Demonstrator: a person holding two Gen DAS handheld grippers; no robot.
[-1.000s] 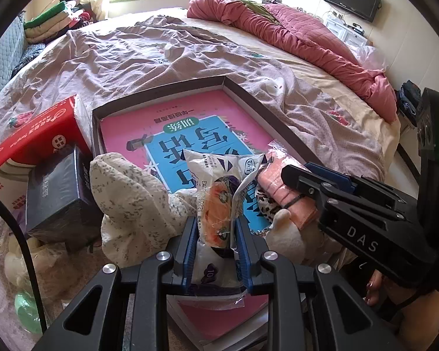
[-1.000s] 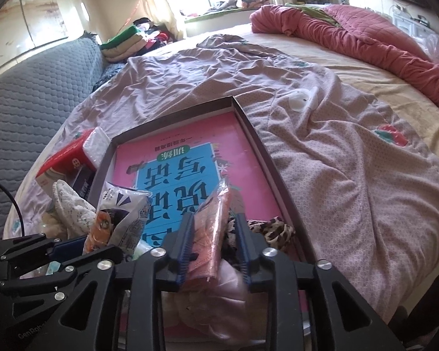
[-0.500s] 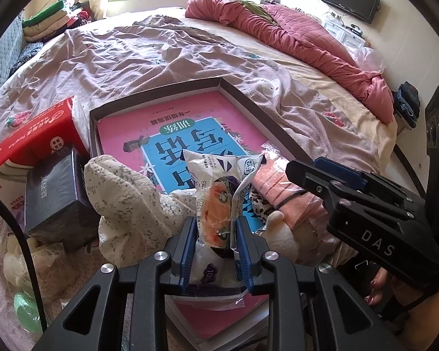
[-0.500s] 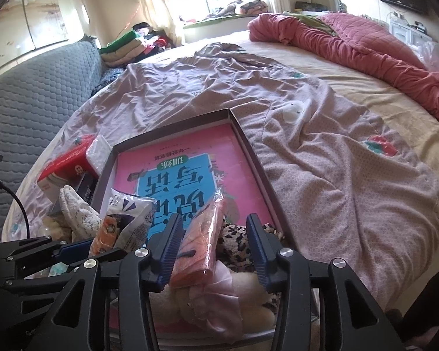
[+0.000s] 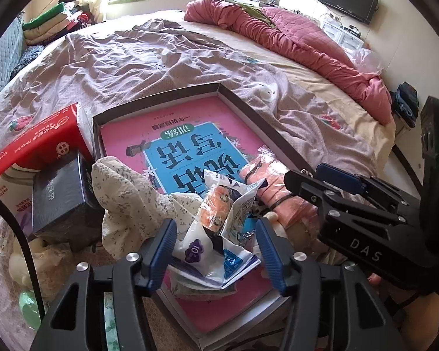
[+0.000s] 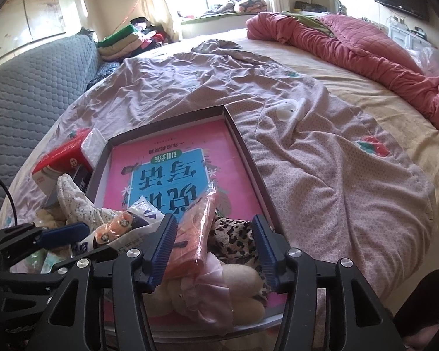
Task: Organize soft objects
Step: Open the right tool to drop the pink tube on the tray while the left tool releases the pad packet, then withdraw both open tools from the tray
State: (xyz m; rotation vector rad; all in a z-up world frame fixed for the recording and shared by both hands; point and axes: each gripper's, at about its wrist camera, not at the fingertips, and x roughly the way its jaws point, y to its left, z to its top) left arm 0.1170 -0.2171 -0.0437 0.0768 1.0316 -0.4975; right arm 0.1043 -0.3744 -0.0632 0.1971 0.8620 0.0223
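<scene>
A shallow dark-rimmed tray (image 5: pixel 219 87) with a pink and blue book cover in it lies on the bed. My left gripper (image 5: pixel 216 244) hangs over its near end, jaws opening. A white and blue plastic packet (image 5: pixel 219 228) with an orange item lies loose between them, clear of both pads. My right gripper (image 6: pixel 213 247) is just to the right, jaws also opening. A pink packet in clear wrap (image 6: pixel 197 228) stands between its fingers, leaning toward the left pad. A cream floral cloth (image 5: pixel 125 199), a leopard-print cloth (image 6: pixel 234 237) and a cream plush toy (image 6: pixel 243 278) crowd the same end.
A red carton (image 5: pixel 41 146) and a dark box (image 5: pixel 58 199) sit left of the tray. A crumpled mauve sheet (image 6: pixel 322 161) covers the bed, with a rolled pink quilt (image 6: pixel 351 44) at the far right. A grey padded headboard (image 6: pixel 29 93) lines the left side, folded clothes (image 6: pixel 123 38) beyond it.
Both grippers' jaws have spread apart. The white and blue packet has slumped flatter into the tray, and the pink packet now stands free between the right fingers. Neither hand has shifted much.
</scene>
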